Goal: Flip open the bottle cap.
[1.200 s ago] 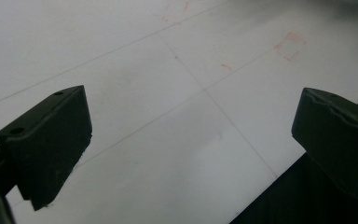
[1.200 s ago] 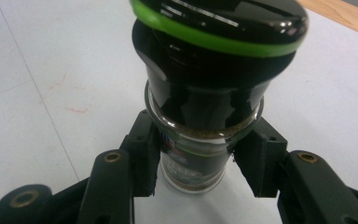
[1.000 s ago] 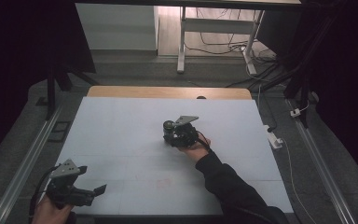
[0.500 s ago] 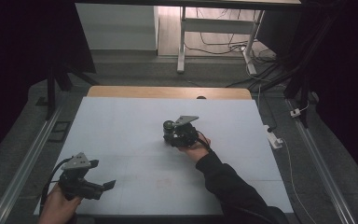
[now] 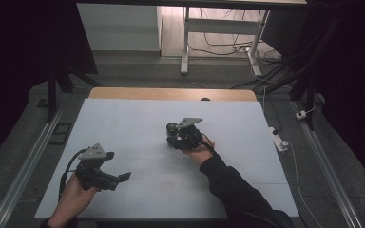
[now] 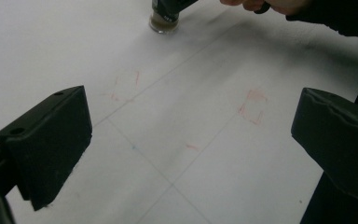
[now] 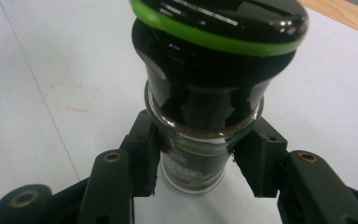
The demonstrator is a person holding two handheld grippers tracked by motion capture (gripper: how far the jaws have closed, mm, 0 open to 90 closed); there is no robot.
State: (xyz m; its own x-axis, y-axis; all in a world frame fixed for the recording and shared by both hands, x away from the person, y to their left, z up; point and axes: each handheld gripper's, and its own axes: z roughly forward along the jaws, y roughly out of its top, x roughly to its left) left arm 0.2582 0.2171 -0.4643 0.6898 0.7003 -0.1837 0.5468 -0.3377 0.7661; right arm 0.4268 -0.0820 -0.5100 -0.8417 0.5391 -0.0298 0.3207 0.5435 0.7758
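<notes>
The pale surface (image 5: 138, 123) runs from the near edge to a wooden strip at the far side, bare apart from faint pencil lines and a few reddish marks. Near its middle stands a small glass spice jar (image 7: 200, 144) with a black, green-ringed cap — upright, its long axis vertical, its base on the surface.

The right claw (image 5: 178, 140) is at the jar, coming in from the near-right side. In the right gripper view its two jaws sit either side of the glass body below the cap, pads against or very nearly against the glass — it reads as pinching the jar, though full contact on the right pad is hard to confirm.

The left claw (image 5: 116, 179) hovers low at the near-left of the surface, well apart from the jar, jaws spread wide with nothing between them. It points toward the right and slightly far; in the left gripper view the jar's base (image 6: 164, 22) shows far ahead, a little left of centre.

So the right hand is plainly the nearer one. Any lift looks to be its job, straight up along the jar's axis.
</notes>
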